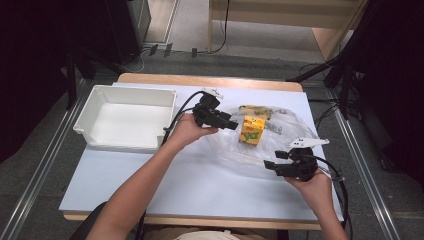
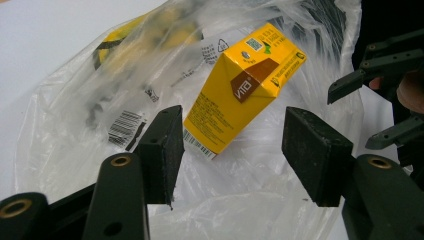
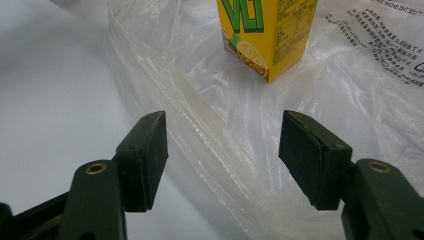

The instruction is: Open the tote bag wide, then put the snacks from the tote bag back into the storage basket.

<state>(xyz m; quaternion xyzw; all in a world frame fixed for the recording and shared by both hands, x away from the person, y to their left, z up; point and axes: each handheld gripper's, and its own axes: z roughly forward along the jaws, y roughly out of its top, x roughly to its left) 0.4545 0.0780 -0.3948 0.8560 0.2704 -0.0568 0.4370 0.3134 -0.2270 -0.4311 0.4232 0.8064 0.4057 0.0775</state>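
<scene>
Left gripper [image 1: 233, 126]: jaws spread wide, nothing between the pads, hovering at the near-left edge of the clear plastic bag [image 1: 280, 150] and aimed at the yellow drink carton [image 1: 252, 130]. Right gripper [image 1: 269, 165]: jaws likewise wide and empty, held low over the bag's near edge, a crumpled fold of film lying beneath the gap but not pinched. Carton: standing upright on the spread bag near the table's middle, free of both grippers; in the left gripper view it [image 2: 240, 90] sits just beyond the pads. A second yellow pack [image 1: 255, 110] lies behind it on the bag. White bin [image 1: 100, 135]: at the table's left, nothing in it. Judged progress: carton out and standing, neither item yet carried to the bin, if that is their destination; grasping and transfer remain.
</scene>
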